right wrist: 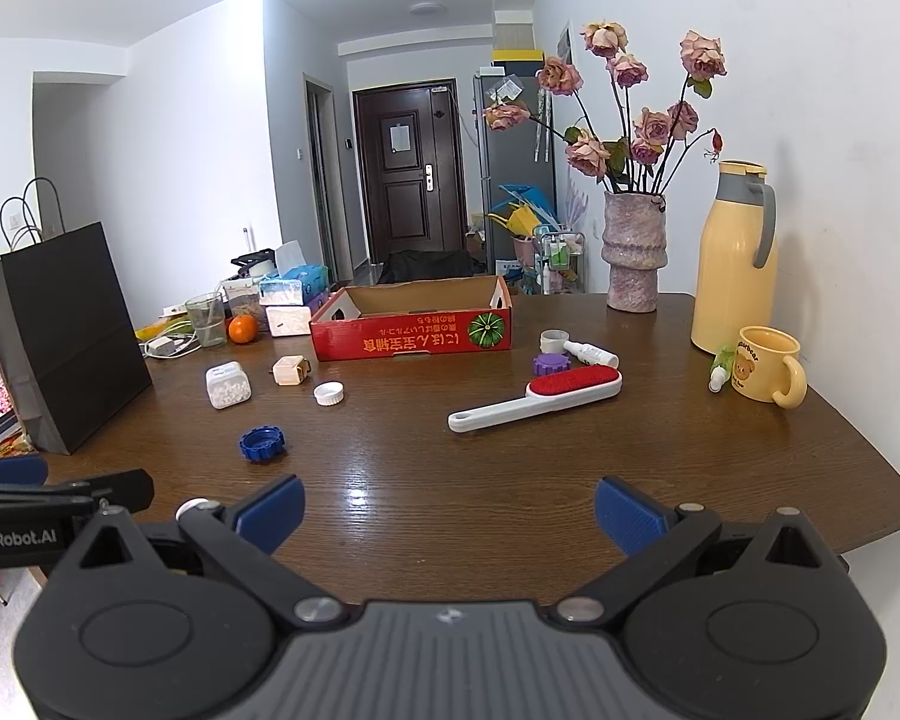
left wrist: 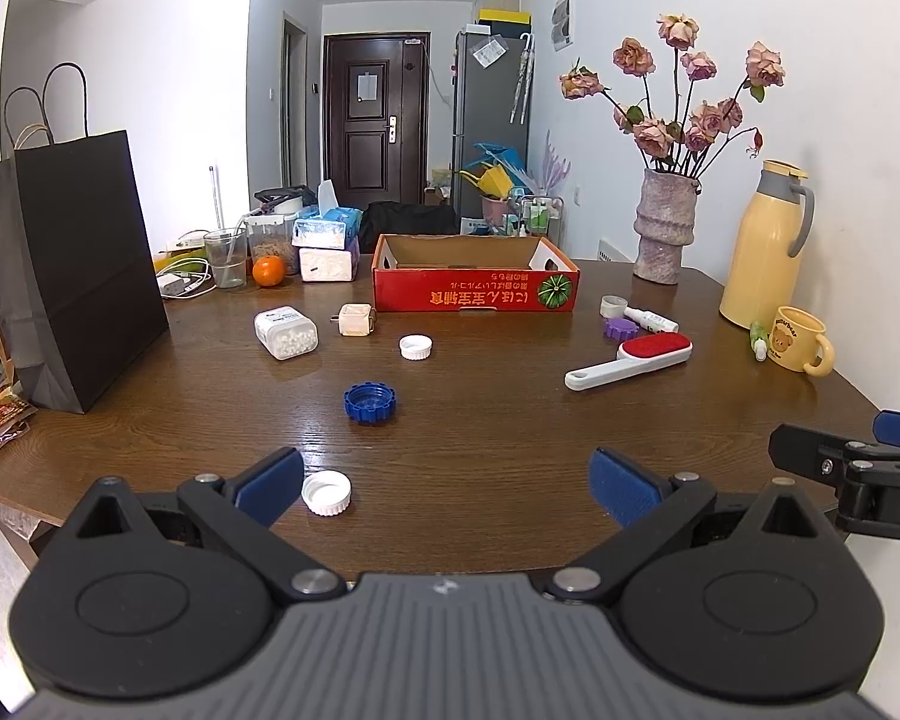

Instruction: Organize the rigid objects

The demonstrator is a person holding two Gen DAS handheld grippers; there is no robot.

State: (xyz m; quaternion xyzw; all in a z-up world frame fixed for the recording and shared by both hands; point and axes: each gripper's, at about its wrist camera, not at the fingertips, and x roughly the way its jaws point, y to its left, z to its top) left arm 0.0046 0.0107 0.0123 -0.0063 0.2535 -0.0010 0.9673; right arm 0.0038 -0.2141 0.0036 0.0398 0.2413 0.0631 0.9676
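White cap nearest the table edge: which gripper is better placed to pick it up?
Left. The white cap lies just beside the open left gripper; the right gripper sits further off.

On the wooden surface (left wrist: 510, 438) a black paper bag (left wrist: 84, 276) stands at the left. An orange (left wrist: 268, 270) lies beside a clear glass (left wrist: 226, 258). At the right a vase (left wrist: 663, 228) with dried roses (left wrist: 684, 90), a yellow thermos jug (left wrist: 765, 246) and a yellow mug (left wrist: 801, 339) stand near the wall.
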